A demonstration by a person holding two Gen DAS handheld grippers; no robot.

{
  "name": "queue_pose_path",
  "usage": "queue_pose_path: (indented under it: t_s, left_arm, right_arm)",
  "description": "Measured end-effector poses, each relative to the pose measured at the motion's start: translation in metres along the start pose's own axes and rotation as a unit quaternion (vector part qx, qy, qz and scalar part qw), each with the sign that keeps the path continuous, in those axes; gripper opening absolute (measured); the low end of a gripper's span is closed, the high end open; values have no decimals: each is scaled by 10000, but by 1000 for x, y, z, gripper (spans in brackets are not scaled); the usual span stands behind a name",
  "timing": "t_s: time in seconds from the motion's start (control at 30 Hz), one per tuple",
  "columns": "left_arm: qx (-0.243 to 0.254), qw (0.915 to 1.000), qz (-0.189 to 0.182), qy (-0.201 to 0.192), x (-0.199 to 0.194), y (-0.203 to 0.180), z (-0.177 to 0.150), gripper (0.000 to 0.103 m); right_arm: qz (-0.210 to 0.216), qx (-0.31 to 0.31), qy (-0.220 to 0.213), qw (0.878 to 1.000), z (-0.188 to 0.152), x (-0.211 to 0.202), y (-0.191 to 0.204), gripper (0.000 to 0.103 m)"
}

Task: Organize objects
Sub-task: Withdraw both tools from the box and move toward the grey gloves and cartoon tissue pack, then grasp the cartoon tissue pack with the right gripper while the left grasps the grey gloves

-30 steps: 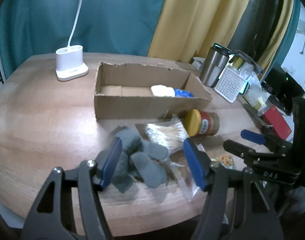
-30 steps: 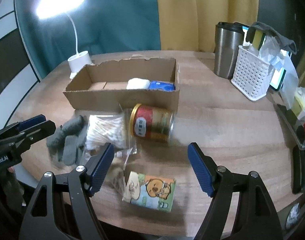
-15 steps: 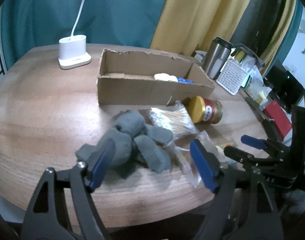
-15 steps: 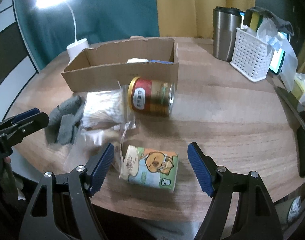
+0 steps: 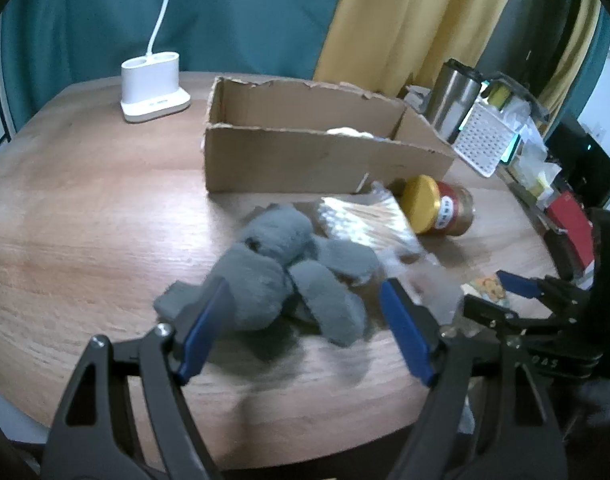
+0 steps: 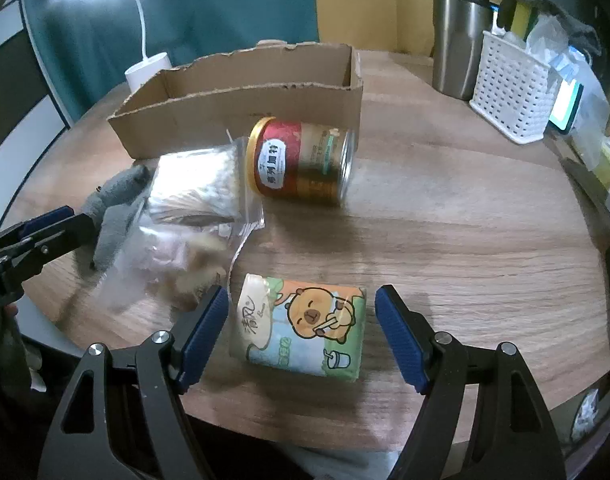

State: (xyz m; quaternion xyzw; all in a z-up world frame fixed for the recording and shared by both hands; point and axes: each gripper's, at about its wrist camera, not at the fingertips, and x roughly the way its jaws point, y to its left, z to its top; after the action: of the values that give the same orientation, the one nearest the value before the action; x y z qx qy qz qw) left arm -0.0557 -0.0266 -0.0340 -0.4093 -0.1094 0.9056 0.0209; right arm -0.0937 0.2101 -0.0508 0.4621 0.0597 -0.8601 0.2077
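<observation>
A grey plush toy (image 5: 281, 276) lies on the round wooden table (image 5: 85, 216). My left gripper (image 5: 305, 294) hovers low over the toy, open, with its blue pads either side and not pressing. A tissue pack (image 6: 305, 324) printed with a cartoon animal lies between the open fingers of my right gripper (image 6: 303, 300), and the pads stand clear of it. Behind are a bag of cotton swabs (image 6: 197, 184), a crumpled clear bag (image 6: 177, 264) and a red can (image 6: 305, 164) on its side. The open cardboard box (image 6: 241, 108) holds a pale item (image 5: 349, 131).
A white lamp base (image 5: 155, 88) stands at the back left. A steel tumbler (image 6: 457, 40), a white mesh basket (image 6: 513, 80) and a red box (image 5: 569, 224) crowd the right side. The table's near edge runs just under both grippers.
Both grippers have sunk toward the table. The left jaws spread wider and now straddle the plush toy. The tissue pack has come between the right fingers.
</observation>
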Motion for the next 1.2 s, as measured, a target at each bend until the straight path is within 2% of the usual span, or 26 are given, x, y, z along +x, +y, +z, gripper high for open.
queue_pose_path:
  t_s: [0.37, 0.53, 0.8, 0.97, 1.1, 1.2]
  left_arm:
    - [234, 9991, 358, -18, 14, 2, 8, 79]
    - [377, 9981, 460, -155, 10, 2, 13, 79]
    - [350, 9975, 564, 231, 37, 14, 8, 79]
    - [463, 9968, 619, 207, 40, 12, 6, 78]
    - [461, 9970, 598, 184, 39, 14, 6, 60]
    - [376, 9979, 508, 170, 38, 20, 6, 54]
  right_arm:
    - [-82, 98, 123, 9998, 1, 11, -5, 79]
    - [-69, 94, 110, 9999, 3, 11, -5, 73]
    - [-75, 151, 84, 9998, 7, 11, -13, 69]
    - [-91, 186, 74, 9998, 11, 13, -18, 69]
    - [-129, 231, 23, 9996, 14, 11, -21, 68]
    - [-150, 257, -36, 9995, 17, 9, -23, 68]
